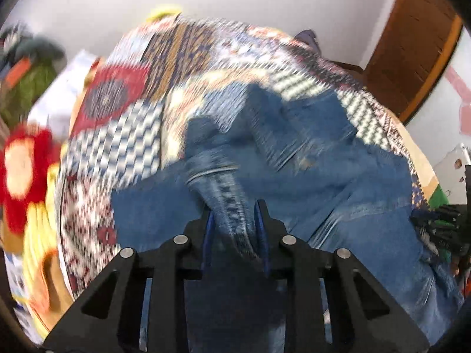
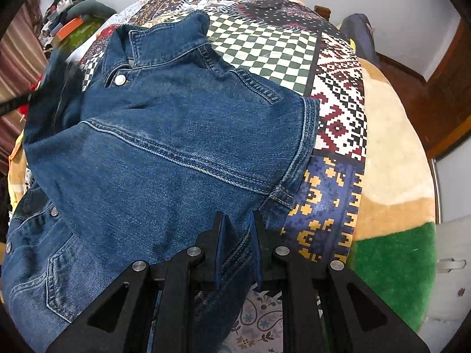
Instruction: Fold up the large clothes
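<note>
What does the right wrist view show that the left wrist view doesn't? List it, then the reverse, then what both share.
Only the right wrist view: the jacket's collar with its metal snap button, a sharp green-and-white checkered patch, and the right gripper shut on denim.

Only the left wrist view: a red and yellow plush item at the left edge, and the left gripper with a bunched fold of denim between its fingers; the picture is blurred.

Both: the denim jacket lying on the patchwork bedspread, and a brown wooden door.
</note>
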Action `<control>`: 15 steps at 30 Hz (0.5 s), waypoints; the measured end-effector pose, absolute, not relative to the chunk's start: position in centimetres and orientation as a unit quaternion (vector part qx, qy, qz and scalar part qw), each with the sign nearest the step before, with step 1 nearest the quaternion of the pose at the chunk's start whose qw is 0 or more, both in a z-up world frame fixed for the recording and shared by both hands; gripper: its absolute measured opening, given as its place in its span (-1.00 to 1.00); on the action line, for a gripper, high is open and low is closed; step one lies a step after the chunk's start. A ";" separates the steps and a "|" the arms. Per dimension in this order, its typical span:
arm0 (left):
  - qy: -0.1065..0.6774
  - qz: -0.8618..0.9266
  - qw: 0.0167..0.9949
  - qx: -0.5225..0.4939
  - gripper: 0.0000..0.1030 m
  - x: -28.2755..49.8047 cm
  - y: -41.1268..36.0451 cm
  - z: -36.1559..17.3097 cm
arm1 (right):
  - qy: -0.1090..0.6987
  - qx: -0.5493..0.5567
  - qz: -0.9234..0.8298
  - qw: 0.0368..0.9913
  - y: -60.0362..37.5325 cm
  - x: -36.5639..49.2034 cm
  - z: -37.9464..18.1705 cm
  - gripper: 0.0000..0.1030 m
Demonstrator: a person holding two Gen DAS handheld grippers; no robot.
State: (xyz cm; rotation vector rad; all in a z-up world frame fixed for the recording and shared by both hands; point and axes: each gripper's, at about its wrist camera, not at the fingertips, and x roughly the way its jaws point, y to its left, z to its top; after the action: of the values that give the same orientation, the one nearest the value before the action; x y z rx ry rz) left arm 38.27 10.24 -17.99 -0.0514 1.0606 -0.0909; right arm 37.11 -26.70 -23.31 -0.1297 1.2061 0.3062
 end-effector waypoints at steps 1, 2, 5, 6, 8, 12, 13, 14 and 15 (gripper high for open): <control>0.518 -0.040 0.854 -0.033 -0.49 37.5 11.2 -19.1 | 0.565 -0.060 0.142 0.811 -26.7 37.1 -23.3 -0.75; 0.530 -0.040 0.846 -0.041 -0.49 36.9 12.0 -20.1 | 0.566 -0.059 0.139 0.810 -26.6 37.2 -23.3 -0.75; 0.562 -0.047 0.822 -0.085 -0.41 35.6 13.5 -23.0 | 0.567 -0.058 0.133 0.811 -26.6 37.2 -23.3 -0.75; 0.574 -0.051 0.810 -0.110 -0.33 35.1 14.2 -24.2 | 0.567 -0.059 0.130 0.811 -26.6 37.1 -23.3 -0.75; 0.579 -0.055 0.800 -0.146 -0.13 34.2 14.7 -25.6 | 0.566 -0.059 0.126 0.813 -26.5 37.1 -23.3 -0.75; 0.565 -0.062 0.794 -0.216 0.20 33.9 16.1 -26.4 | 0.565 -0.066 0.118 0.814 -26.2 37.0 -23.2 -0.75; 0.562 -0.067 0.791 -0.231 0.20 34.1 16.3 -26.5 | 0.566 -0.068 0.116 0.814 -26.1 37.0 -23.2 -0.75; 0.561 -0.070 0.789 -0.241 0.20 34.2 16.5 -26.6 | 0.567 -0.069 0.115 0.813 -26.1 37.1 -23.2 -0.75; 0.561 -0.070 0.788 -0.246 0.21 34.4 16.6 -26.7 | 0.569 -0.069 0.113 0.811 -26.1 37.1 -23.1 -0.75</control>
State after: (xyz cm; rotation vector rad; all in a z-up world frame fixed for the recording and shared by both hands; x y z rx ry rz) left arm 34.40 16.64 -26.66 -0.5295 1.2078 -0.1513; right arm 37.15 -26.05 -23.12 -0.1479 1.2162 0.2421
